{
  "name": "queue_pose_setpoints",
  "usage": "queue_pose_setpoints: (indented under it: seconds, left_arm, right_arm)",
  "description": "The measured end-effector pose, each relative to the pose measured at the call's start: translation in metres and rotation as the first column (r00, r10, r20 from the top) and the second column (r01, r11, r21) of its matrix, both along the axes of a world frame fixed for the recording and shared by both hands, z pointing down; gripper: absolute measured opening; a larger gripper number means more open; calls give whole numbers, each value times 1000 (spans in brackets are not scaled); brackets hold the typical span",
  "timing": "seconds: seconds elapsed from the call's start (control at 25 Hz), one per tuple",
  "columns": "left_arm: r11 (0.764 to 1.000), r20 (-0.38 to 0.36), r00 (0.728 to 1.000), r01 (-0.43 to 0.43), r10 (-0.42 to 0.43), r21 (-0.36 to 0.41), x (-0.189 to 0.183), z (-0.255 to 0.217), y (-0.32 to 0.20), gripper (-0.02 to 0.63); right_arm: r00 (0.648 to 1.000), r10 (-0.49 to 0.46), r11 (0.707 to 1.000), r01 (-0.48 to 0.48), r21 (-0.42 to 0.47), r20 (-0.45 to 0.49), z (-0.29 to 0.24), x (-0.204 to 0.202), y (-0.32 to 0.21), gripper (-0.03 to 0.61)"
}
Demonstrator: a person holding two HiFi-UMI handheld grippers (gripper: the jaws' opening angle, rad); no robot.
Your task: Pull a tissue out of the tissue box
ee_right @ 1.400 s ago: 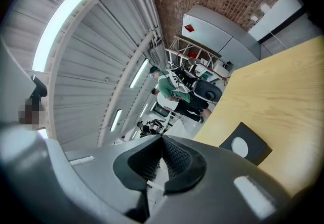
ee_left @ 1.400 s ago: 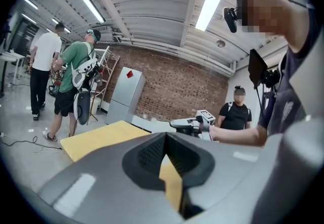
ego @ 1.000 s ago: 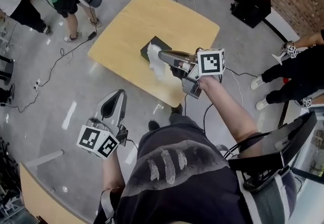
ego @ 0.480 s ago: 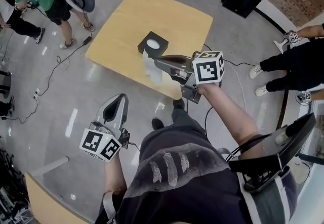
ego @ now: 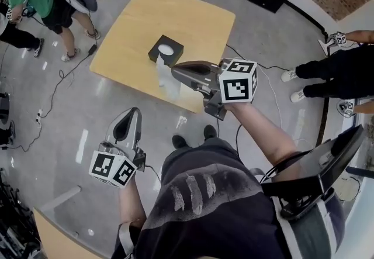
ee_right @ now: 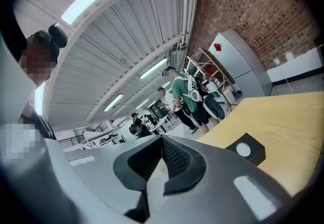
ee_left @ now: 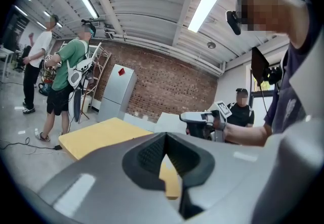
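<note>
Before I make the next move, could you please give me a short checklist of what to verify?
1. Right gripper shut on the tissue: ok, the white sheet sits between its closed jaws.
2. Tissue free of the tissue box: ok, the right gripper view shows nothing running from the box's opening to the jaws.
3. Tissue box flat on the table: ok.
4. Left gripper empty and away from the table: ok, it is shut with nothing between its jaws.
5. Next tissue standing up from the opening: cannot tell, only white shows there.
</note>
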State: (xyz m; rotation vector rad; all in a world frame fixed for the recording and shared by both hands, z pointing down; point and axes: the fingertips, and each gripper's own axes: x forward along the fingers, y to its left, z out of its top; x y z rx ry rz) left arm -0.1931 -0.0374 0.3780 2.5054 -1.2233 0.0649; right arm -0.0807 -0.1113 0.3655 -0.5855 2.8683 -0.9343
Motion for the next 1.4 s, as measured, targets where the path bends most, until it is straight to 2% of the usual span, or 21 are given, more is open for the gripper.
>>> queue_pose_setpoints:
  seconds: [0.44, 0.64, 0.88, 1.4]
  left_arm:
    - [1000, 43, 999, 16, -16, 15, 58, -9, 10, 2]
    - [1000, 54, 998, 20, -21, 13, 84, -11, 17, 2]
    - [1000, 70, 997, 13, -14, 24, 132, -13, 20, 2]
    - [997, 75, 994, 76, -76, 6, 132, -20, 20, 2]
  right_arm:
    - [998, -42, 996, 37, 78, 56, -20, 49, 17, 0]
    - [998, -60, 990, 58, 127, 15, -23, 70, 27, -2]
    - [996, -89, 984, 87, 157, 2, -25, 112, 40, -2]
    - [985, -171, 971, 169, 169, -1, -37, 109, 38, -2]
